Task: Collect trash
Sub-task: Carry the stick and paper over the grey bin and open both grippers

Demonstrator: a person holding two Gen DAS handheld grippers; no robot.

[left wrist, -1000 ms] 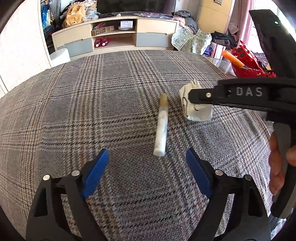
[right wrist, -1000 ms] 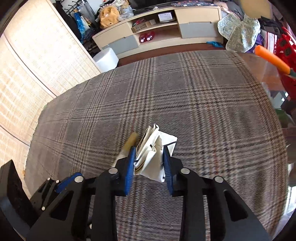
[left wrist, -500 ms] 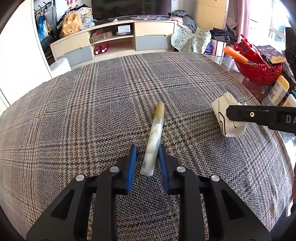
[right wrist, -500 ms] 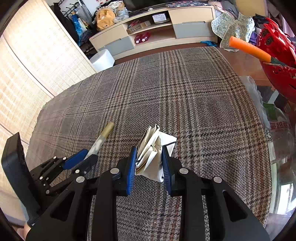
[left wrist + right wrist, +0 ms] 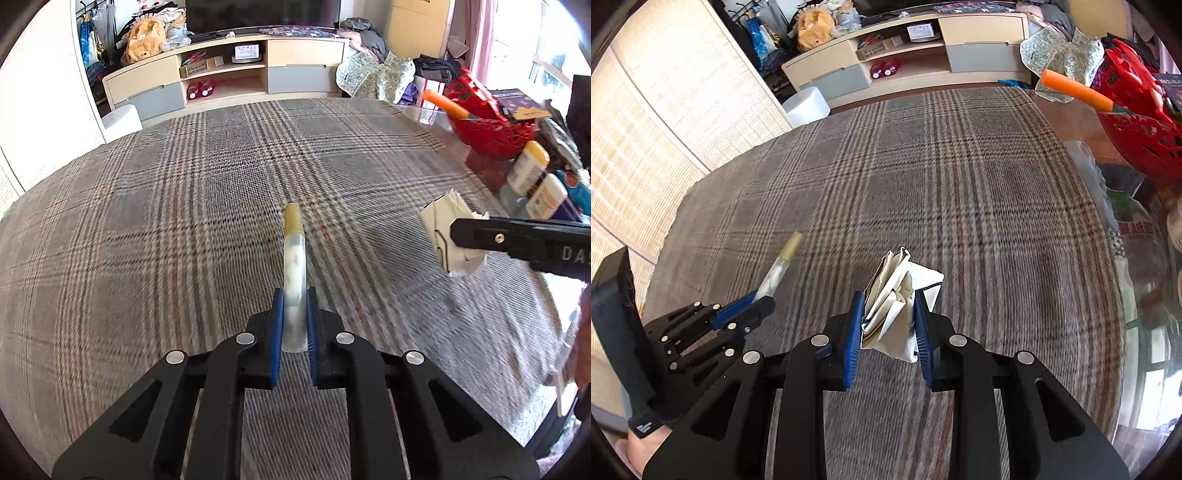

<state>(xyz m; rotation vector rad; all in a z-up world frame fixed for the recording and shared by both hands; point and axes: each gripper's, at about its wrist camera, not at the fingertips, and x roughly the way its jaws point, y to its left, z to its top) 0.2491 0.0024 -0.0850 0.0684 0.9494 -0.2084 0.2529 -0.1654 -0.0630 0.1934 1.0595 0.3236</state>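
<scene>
My left gripper (image 5: pixel 294 306) is shut on a long white tube with a gold cap (image 5: pixel 293 254), held above the plaid cloth (image 5: pixel 184 206). The tube points forward and away from me. My right gripper (image 5: pixel 889 317) is shut on a crumpled white paper wad (image 5: pixel 897 295), also lifted off the cloth. In the left wrist view the paper wad (image 5: pixel 443 229) and the right gripper's finger (image 5: pixel 517 240) show at the right. In the right wrist view the left gripper (image 5: pixel 746 306) and the tube (image 5: pixel 779 266) show at the left.
The plaid cloth covers a table. At its right edge stand a red basket (image 5: pixel 491 125) with an orange-handled tool (image 5: pixel 443 103), bottles (image 5: pixel 528 166) and a plastic bag (image 5: pixel 1134 251). A TV cabinet (image 5: pixel 229 81) and a woven screen (image 5: pixel 665 122) lie beyond.
My left gripper closed on the tube and lifted it off the cloth. My right gripper carried the paper wad up and to the right.
</scene>
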